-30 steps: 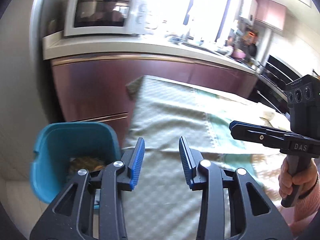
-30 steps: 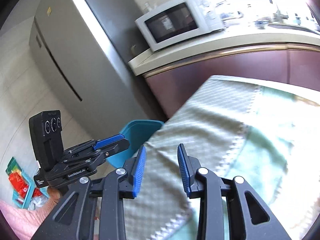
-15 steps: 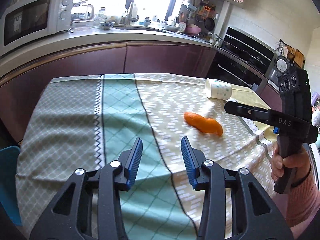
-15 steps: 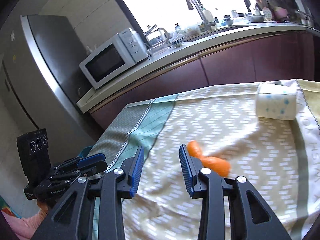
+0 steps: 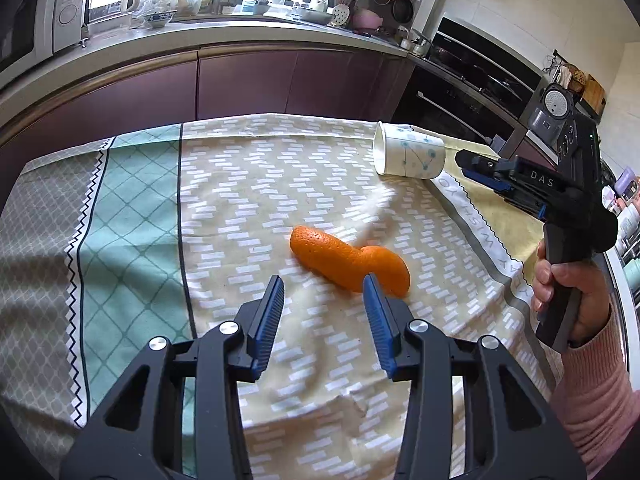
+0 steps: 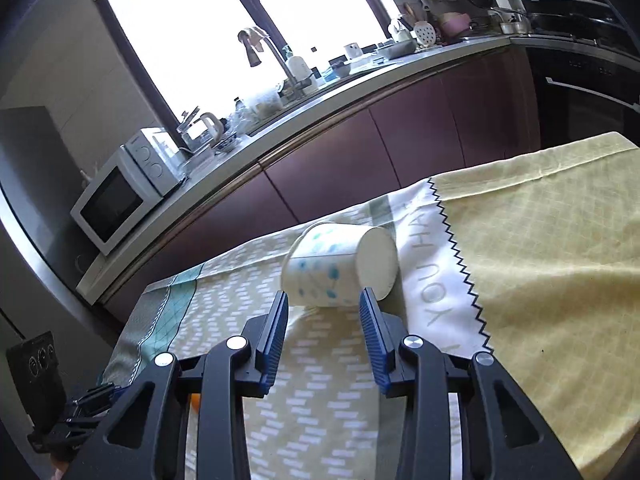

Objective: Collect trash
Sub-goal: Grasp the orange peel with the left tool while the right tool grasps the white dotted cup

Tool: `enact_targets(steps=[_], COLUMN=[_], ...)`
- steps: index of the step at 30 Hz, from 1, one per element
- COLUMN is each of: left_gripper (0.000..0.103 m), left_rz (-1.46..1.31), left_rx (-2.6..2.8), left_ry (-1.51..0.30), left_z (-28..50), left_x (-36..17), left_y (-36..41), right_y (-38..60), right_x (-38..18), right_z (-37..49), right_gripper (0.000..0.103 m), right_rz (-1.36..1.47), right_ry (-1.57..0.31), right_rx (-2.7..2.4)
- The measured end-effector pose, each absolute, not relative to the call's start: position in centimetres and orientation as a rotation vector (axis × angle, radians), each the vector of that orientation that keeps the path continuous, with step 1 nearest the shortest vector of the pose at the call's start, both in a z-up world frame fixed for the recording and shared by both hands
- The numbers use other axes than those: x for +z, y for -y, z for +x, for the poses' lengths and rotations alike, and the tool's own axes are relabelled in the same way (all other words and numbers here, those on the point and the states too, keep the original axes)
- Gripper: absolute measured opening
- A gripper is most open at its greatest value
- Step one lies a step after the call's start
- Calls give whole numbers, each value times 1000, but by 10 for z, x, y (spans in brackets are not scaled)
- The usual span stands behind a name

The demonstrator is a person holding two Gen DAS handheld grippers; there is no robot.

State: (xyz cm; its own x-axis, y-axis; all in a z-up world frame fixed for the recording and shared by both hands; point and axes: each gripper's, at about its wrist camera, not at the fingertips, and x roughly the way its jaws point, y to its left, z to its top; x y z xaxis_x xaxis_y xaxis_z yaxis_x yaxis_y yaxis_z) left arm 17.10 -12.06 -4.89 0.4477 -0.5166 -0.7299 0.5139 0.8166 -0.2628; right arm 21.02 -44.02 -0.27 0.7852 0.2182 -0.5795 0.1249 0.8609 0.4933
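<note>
Trash now fills both views: your left tongs (image 5: 323, 294), part-open and empty, face orange peel (image 5: 349, 261); right tongs (image 6: 323, 310), part-open and empty, face the tipped paper cup (image 6: 340, 266) at twelve o'clock on the surface (image 5: 240, 184).

Bare tablecloth (image 5: 248, 184) surrounds orange peel (image 5: 348, 260) and tipped cup (image 5: 412, 156), well apart.

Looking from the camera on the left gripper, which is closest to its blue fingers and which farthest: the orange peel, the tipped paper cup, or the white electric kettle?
1. The curled orange peel, on the tablecloth just past the left gripper.
2. The white paper cup with blue dots, on its side farther right.
3. The white electric kettle, back on the counter, far left.
</note>
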Motion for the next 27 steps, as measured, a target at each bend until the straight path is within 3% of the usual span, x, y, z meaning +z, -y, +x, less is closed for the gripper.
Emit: enact_targets(steps=[12,16,25,27], left_gripper=[46,50,51,45], left_rz=[-25,-20,-50,-48], left_rx=[-634,-653,-667,-670], left_ry=[-972,-997,-1017,-1016], left_z=[187,191,201,202], left_x=[-65,-70,-70,-71], left_y=[136,145,156,157], right_y=[439,441,441,440], right_x=[-15,-16,-13,-11], right_z=[238,238,233,231], right_gripper=[36,18,5,4], right_rz=[551,562,548,544], right_ry=[-694,-696,-675,-669], right_rx=[82,89,99,109])
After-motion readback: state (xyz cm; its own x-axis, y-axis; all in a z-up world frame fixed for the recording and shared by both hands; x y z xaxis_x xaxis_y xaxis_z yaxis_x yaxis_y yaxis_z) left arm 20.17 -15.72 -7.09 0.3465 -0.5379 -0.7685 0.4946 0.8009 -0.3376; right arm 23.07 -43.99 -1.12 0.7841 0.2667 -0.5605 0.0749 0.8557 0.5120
